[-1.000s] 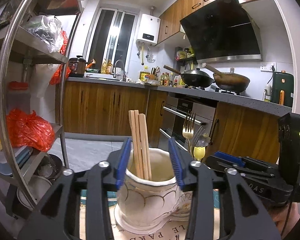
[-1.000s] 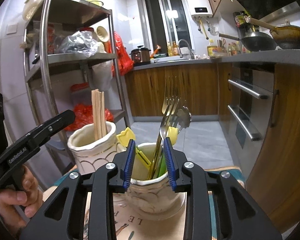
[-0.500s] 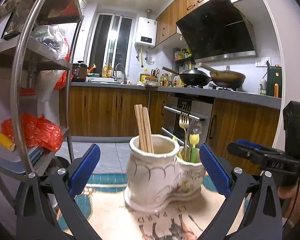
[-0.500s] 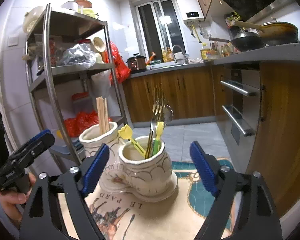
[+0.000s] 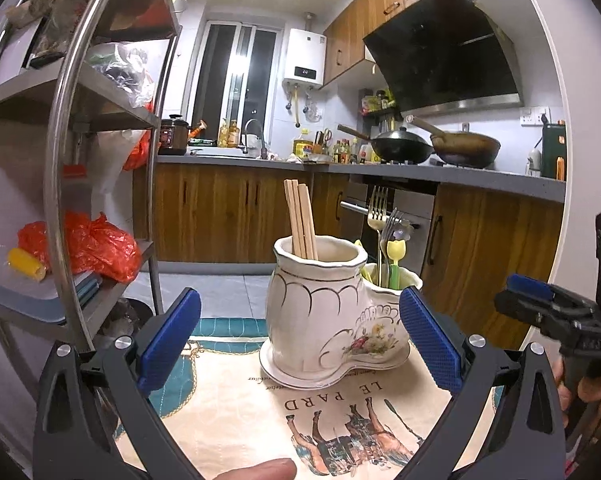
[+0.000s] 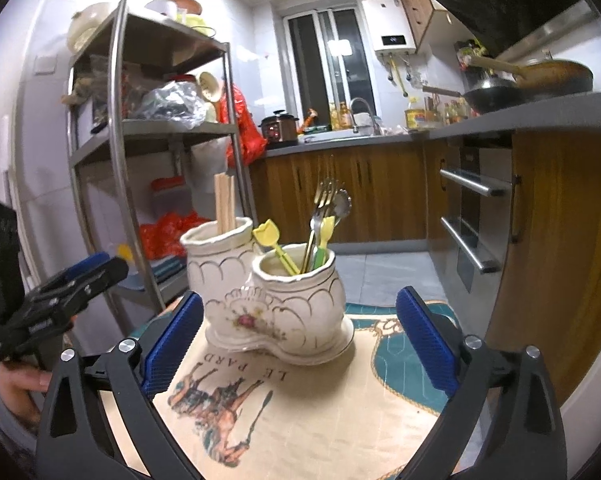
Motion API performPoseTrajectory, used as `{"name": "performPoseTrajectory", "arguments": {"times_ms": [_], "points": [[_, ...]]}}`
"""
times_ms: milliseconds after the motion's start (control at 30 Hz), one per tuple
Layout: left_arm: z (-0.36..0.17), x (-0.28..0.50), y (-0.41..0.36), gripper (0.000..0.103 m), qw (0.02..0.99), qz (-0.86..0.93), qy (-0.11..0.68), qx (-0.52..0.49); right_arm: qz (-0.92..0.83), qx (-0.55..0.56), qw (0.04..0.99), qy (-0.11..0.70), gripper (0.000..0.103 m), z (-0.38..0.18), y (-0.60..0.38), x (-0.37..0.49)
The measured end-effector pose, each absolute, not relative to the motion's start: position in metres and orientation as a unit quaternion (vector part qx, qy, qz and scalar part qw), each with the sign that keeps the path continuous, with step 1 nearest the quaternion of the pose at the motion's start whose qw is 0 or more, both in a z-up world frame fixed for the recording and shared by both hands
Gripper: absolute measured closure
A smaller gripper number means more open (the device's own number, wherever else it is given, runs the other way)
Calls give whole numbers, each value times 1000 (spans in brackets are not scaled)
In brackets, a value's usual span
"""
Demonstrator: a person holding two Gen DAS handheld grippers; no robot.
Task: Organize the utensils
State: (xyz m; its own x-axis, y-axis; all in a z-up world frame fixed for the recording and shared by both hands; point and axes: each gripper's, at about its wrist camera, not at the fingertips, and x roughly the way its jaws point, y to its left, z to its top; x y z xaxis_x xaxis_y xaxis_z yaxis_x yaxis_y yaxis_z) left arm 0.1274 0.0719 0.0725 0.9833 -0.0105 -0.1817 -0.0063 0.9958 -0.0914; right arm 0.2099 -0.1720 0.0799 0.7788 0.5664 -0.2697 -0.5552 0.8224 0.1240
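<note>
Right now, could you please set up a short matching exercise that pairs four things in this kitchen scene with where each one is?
Things:
1. chopsticks
2. forks
3. red bag
4. woks

Places:
A. on the counter under the hood
B. in the taller cup of the holder
C. on the metal rack's shelf
D. in the shorter cup of the holder

Pairs: 1-B, 2-D, 3-C, 4-A
</note>
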Motion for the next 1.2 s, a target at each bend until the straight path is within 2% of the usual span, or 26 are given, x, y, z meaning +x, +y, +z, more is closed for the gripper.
{"name": "performPoseTrajectory", "arguments": {"times_ms": [167,1200], "points": [[68,127,73,5,995,3,87,-50,292,2,949,121,7,71,-169,202],[72,126,65,5,996,-6,83,-38,301,-13,947,112,6,78,-163,193]]}}
